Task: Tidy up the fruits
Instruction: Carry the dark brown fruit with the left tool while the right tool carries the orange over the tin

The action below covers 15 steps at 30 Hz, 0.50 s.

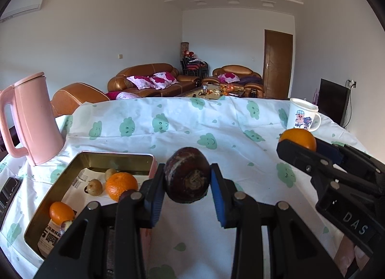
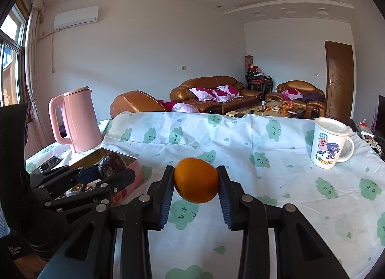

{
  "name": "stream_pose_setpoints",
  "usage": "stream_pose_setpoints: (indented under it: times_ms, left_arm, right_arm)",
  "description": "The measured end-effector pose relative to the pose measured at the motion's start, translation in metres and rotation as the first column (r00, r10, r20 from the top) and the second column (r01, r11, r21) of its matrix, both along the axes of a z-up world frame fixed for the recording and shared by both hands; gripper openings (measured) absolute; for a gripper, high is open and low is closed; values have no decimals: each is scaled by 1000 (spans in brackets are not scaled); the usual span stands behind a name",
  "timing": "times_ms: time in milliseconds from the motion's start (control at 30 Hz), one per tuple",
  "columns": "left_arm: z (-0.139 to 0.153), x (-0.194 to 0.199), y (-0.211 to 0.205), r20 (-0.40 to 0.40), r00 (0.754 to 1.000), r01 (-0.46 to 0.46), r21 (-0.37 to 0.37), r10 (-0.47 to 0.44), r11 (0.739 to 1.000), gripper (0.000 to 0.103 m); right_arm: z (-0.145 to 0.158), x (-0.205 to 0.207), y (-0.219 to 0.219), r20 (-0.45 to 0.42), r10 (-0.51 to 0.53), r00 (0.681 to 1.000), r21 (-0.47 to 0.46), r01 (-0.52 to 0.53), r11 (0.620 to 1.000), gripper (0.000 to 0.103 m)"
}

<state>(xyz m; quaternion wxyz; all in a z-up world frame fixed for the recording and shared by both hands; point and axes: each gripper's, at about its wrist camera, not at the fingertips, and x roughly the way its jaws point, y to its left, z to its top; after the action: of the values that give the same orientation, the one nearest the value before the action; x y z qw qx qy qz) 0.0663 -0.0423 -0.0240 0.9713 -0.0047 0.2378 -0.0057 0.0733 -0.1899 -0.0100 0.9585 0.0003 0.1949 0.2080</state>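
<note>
Fruit (image 1: 187, 175) dark, mottled, round; orange (image 2: 196, 180) smooth, glossy.

Your left gripper (image 1: 187, 180) pointed forward and a little downward, its blue pads (image 1: 157, 194) clamped on either side of a dark fruit (image 1: 187, 175) held clear of the cloth. Your right gripper (image 2: 196, 181) pointed the same way, its pads (image 2: 225, 200) pressed against an orange (image 2: 196, 180), also lifted. The two grippers sat side by side, apart and not touching; from the left camera the right one (image 1: 298, 145) reached in from the right edge, and from the right camera the left one (image 2: 110, 170) came in from the left edge.
</note>
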Motion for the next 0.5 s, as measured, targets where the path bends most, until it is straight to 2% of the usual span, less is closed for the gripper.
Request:
stream_pose_setpoints:
  times_ms: [267, 400, 500]
  left_arm:
    - [15, -16, 49, 11, 995, -100, 41, 100, 994, 37]
    - [13, -18, 79, -4, 986, -165, 55, 166, 985, 37]
    - [5, -18, 104, -34, 978, -206, 39, 207, 978, 37]
  right_arm:
    - [17, 3, 43, -2, 102, 995, 24, -101, 995, 37]
    - [19, 5, 73, -8, 157, 988, 12, -157, 988, 37]
    - [18, 5, 96, -11, 193, 981, -8, -193, 981, 37]
